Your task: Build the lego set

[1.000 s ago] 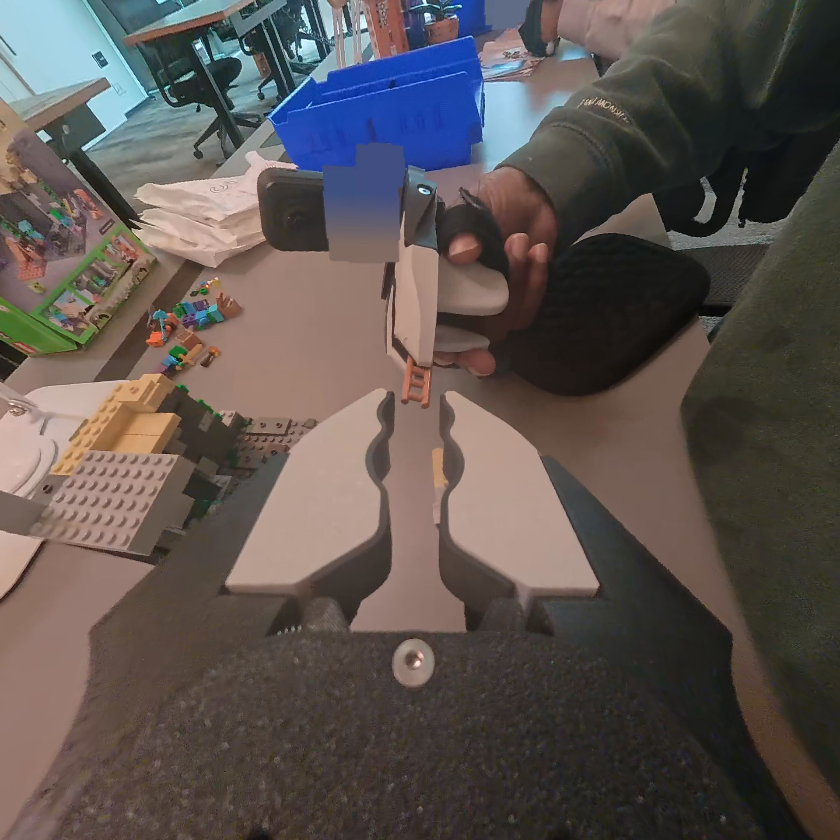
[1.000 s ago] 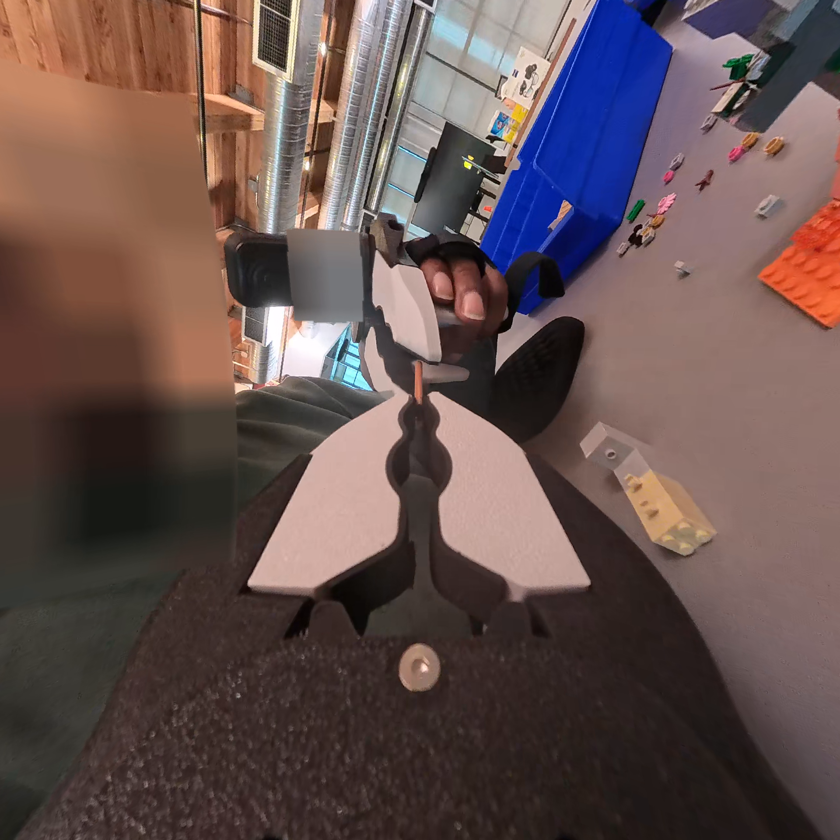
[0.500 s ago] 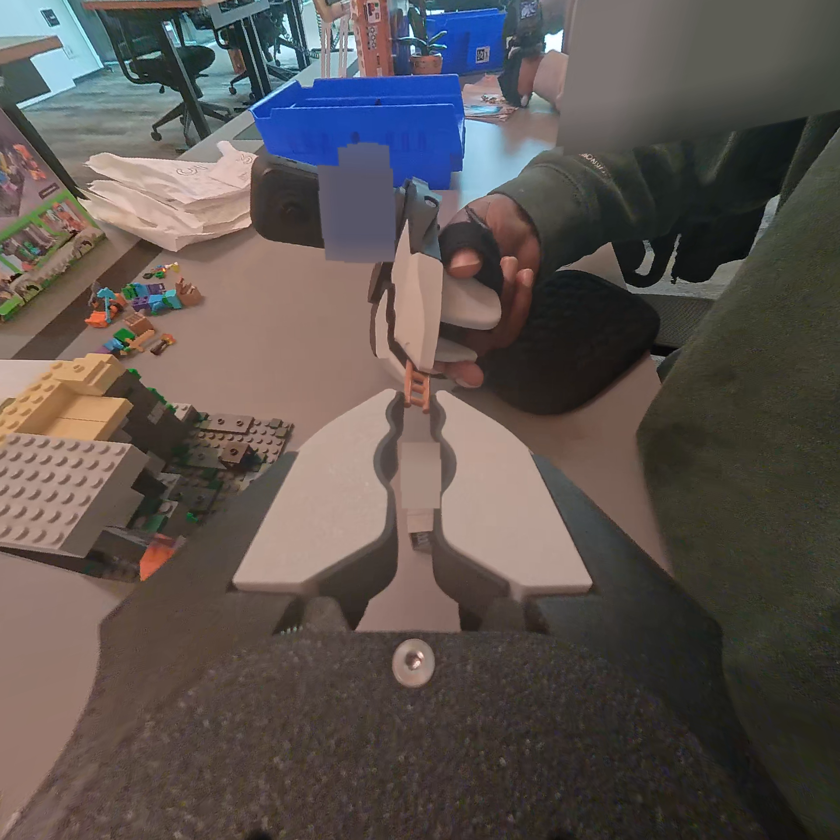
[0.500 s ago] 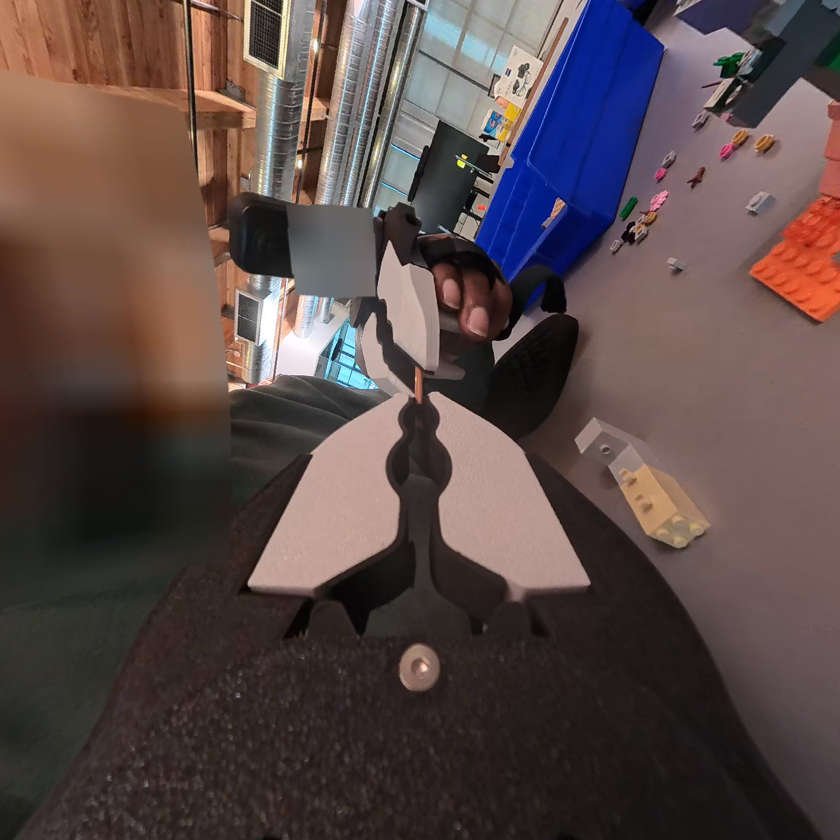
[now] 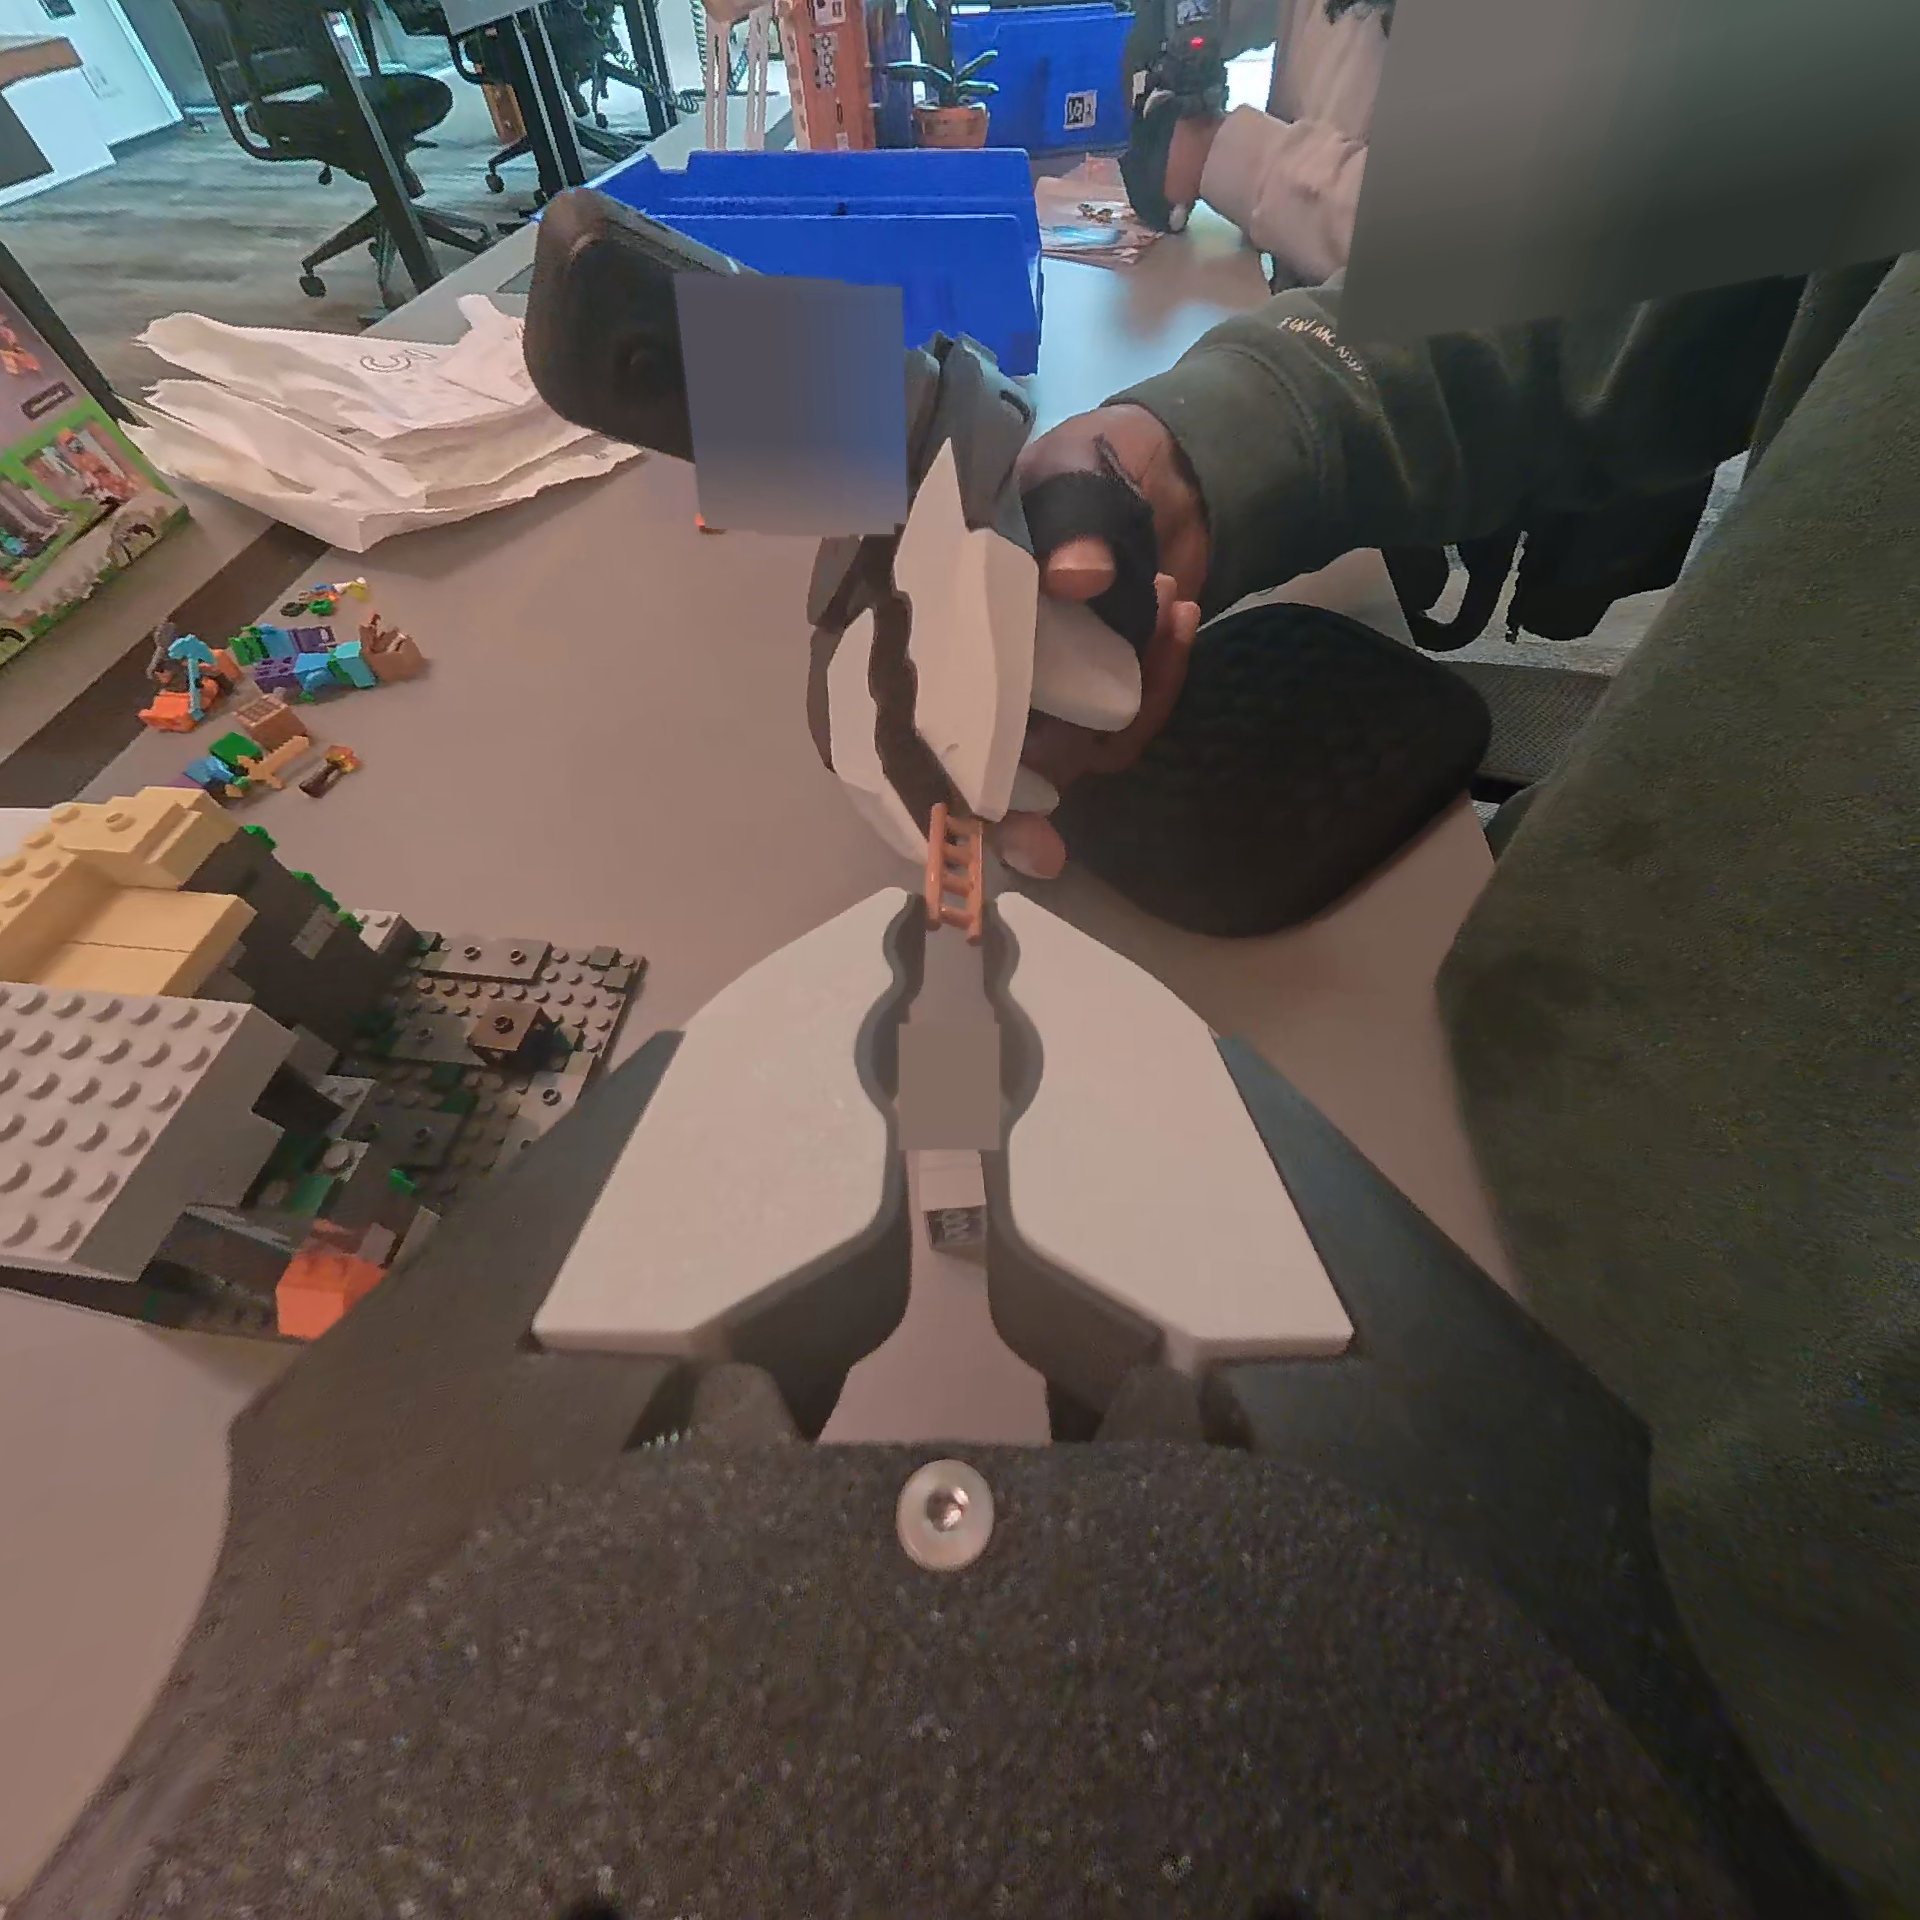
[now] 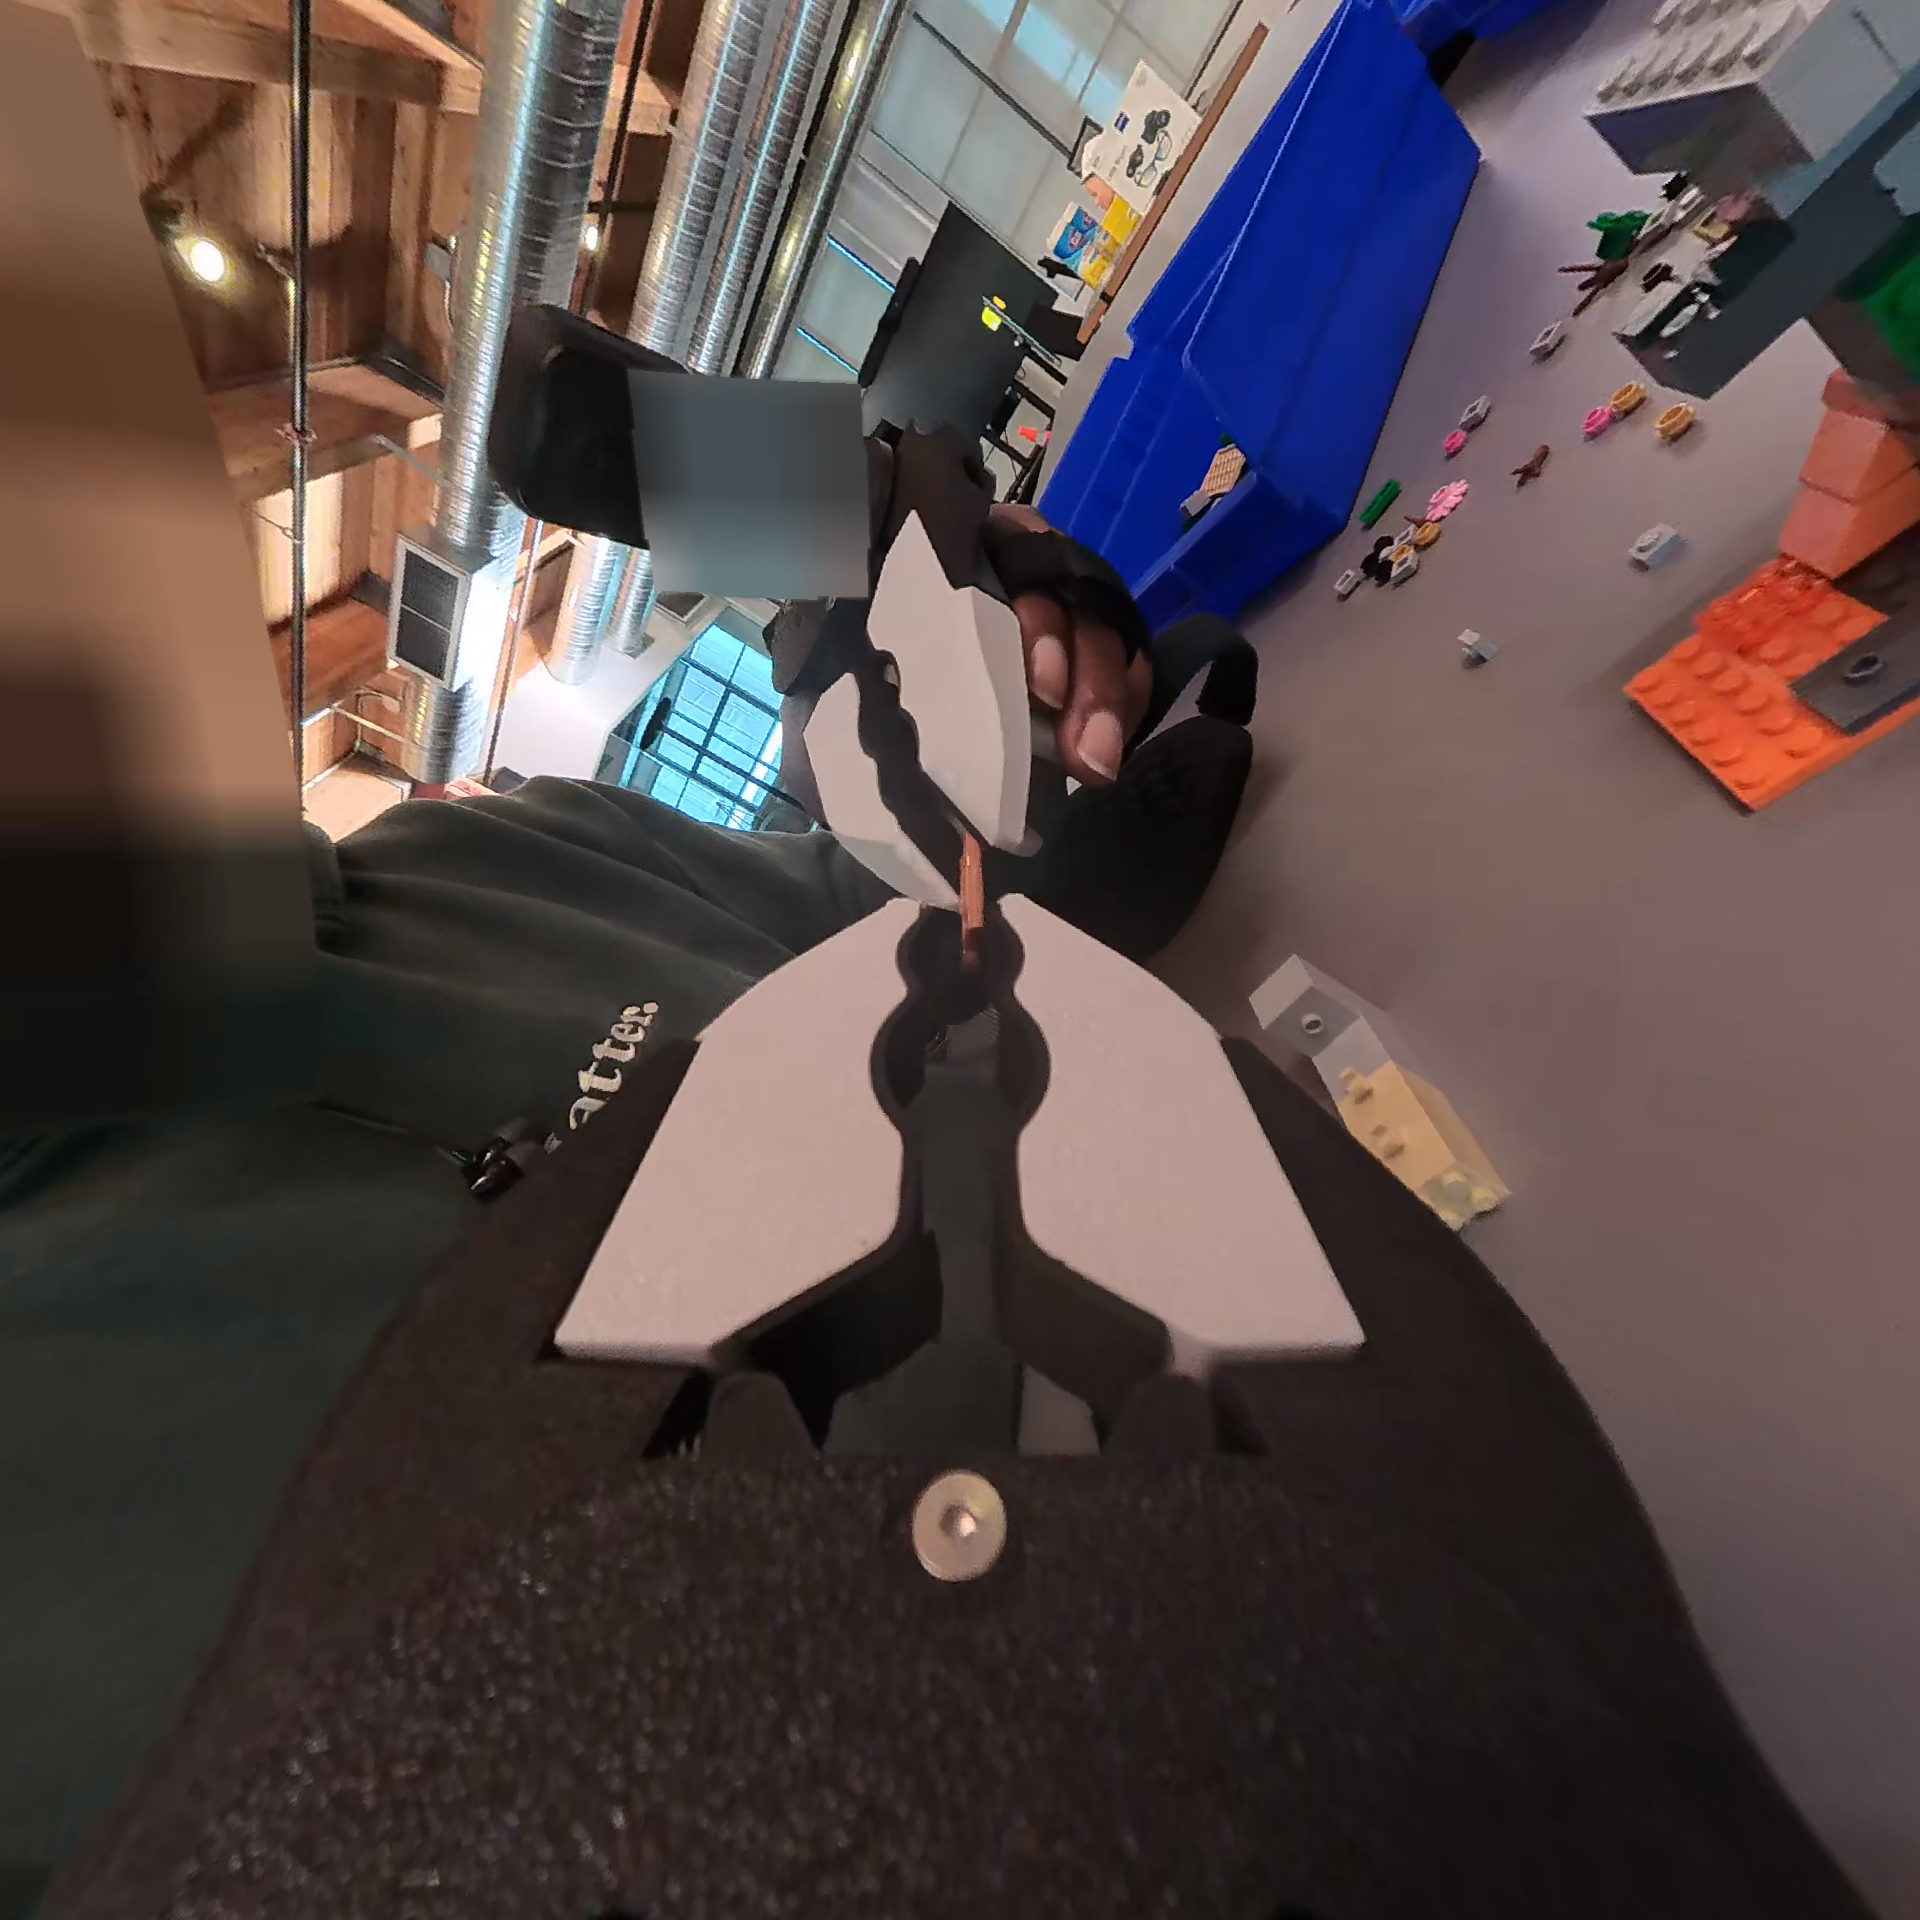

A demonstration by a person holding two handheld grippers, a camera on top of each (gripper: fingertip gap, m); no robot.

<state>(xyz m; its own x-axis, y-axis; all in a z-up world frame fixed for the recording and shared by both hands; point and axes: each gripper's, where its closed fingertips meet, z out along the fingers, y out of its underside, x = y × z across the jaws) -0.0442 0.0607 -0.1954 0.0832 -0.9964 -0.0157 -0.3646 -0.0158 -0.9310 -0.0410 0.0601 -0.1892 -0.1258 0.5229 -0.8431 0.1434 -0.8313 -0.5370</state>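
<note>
A small brown toy ladder point(image 5: 956, 868) hangs in the air between my two grippers, which point at each other tip to tip. My left gripper point(image 5: 956, 920) is shut on the ladder's lower end, with both pads against its side rails. The ladder's upper end reaches into my right gripper point(image 5: 940, 816), whose fingers stand apart. In the right wrist view the ladder point(image 6: 972, 883) shows edge-on between my right gripper's tips point(image 6: 961, 914), with a gap on either side of it. There the left gripper point(image 6: 966, 847) grips its far end. A hand point(image 5: 1101, 582) holds the right gripper.
A grey and tan brick build on a dark studded plate point(image 5: 125, 1091) stands at the left. Loose coloured pieces point(image 5: 270, 675), white paper bags point(image 5: 343, 405) and a blue bin point(image 5: 852, 208) lie behind. A black cushion point(image 5: 1278, 769) is at the right. A tan and grey brick point(image 6: 1382, 1091) and an orange plate point(image 6: 1766, 707) lie on the table. My two grippers' fingertips are within a few centimetres of each other. From either gripper's tips it is about 15 centimetres to the orange plate point(image 6: 1766, 707).
My left gripper has closed its pads onto the ladder's lower end. My right gripper, which was shut on the ladder, has opened around it. Both grippers moved slightly closer.
</note>
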